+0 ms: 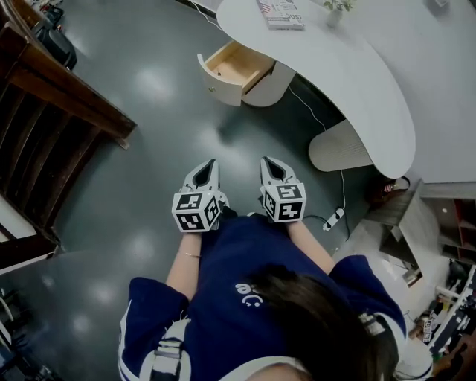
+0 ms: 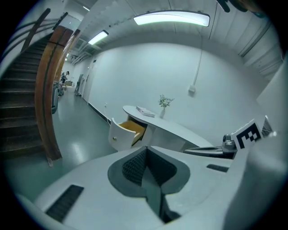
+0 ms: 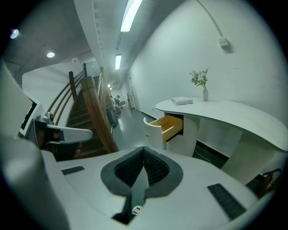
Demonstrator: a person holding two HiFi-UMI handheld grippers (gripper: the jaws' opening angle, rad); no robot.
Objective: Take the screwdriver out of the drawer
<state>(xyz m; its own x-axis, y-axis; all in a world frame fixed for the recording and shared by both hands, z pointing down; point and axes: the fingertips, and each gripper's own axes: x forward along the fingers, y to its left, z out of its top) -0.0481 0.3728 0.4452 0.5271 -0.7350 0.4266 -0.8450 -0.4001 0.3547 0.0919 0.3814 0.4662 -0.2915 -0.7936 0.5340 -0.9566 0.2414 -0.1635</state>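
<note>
The open drawer (image 1: 232, 68) of a curved white desk (image 1: 357, 82) shows a bare wooden inside; no screwdriver can be seen in it from here. The drawer (image 2: 127, 131) lies well ahead in the left gripper view, and the drawer (image 3: 167, 127) does too in the right gripper view. A person holds both grippers side by side over the grey floor, far short of the desk. My left gripper (image 1: 210, 164) (image 2: 145, 151) is shut with nothing in it. My right gripper (image 1: 269, 162) (image 3: 144, 151) is also shut and empty.
A wooden staircase with a railing (image 1: 59, 97) fills the left. A book (image 1: 281, 13) and a small vase with a plant (image 3: 203, 85) stand on the desk. A cable and power strip (image 1: 335, 217) lie on the floor at the right, near shelving (image 1: 439, 260).
</note>
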